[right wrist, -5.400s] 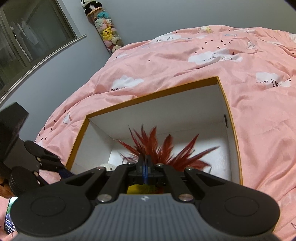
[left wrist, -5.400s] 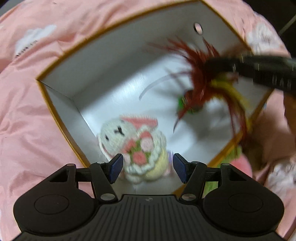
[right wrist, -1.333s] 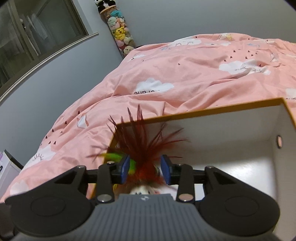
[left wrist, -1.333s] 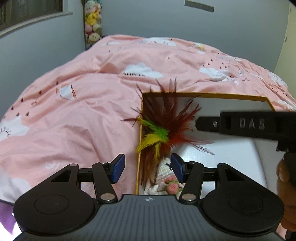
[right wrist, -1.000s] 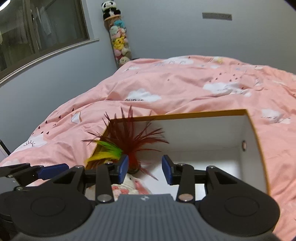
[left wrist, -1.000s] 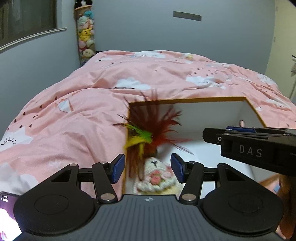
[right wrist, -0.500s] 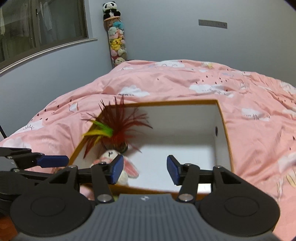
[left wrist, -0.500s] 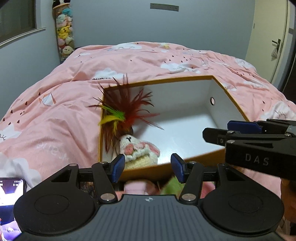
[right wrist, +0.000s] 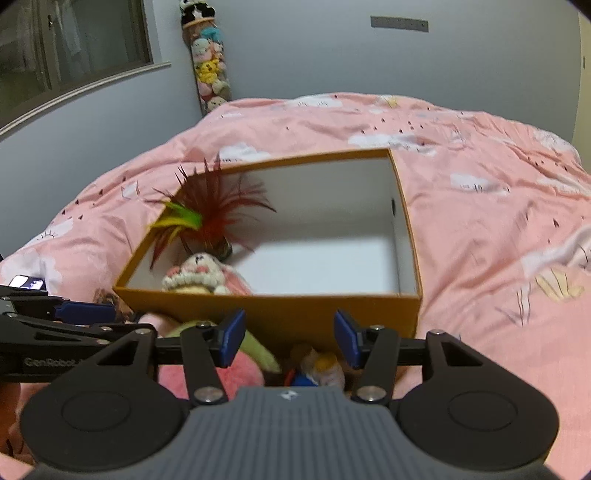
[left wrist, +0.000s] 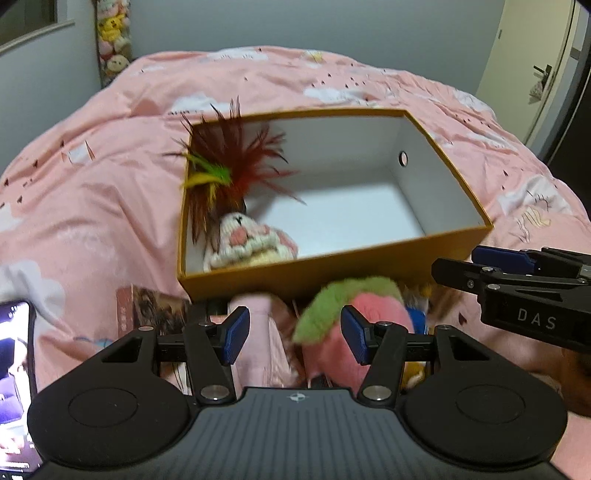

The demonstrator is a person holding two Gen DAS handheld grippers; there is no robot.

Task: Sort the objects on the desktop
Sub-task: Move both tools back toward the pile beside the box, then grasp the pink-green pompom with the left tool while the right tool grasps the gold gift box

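Left view, surface: a bed (left wrist: 110, 192) under a pink cloud-print cover carries an open box (left wrist: 332, 266), orange outside and white inside.
Left view, room: grey wall behind, a stack of plush toys (left wrist: 112, 44) in the far left corner, a door (left wrist: 535, 74) at the right edge.
Left view, box contents: a feather toy (left wrist: 225, 173) leans against the left wall; a knitted bunny (left wrist: 243, 243) lies just in front of it, touching it, in the near left corner.
Left view, in front of the box: a pink-and-green plush (left wrist: 354, 306) sits between my fingertips but is not touched by them; a booklet (left wrist: 151, 306) and a lit phone (left wrist: 14, 354) lie to the left.
Left view, my left gripper (left wrist: 294, 334): held low and level before the box, jaws wide apart, gripping nothing.
Left view, my right gripper (left wrist: 517, 273): seen side-on at the right edge; its state is unclear from here.

Right view, surface: same bed (right wrist: 498, 221), with the box (right wrist: 295, 306) straight ahead.
Right view, room: a window (right wrist: 74, 55) at upper left and a grey wall plate (right wrist: 399, 21), neither seen in the left view; the plush stack (right wrist: 207, 62) shows in full.
Right view, near items: a small yellow-and-blue figure (right wrist: 321, 365) lies below my fingertips, beside the plush (right wrist: 236, 369).
Right view, my right gripper (right wrist: 289, 341): level, pointing at the box's near wall, jaws wide apart and empty.
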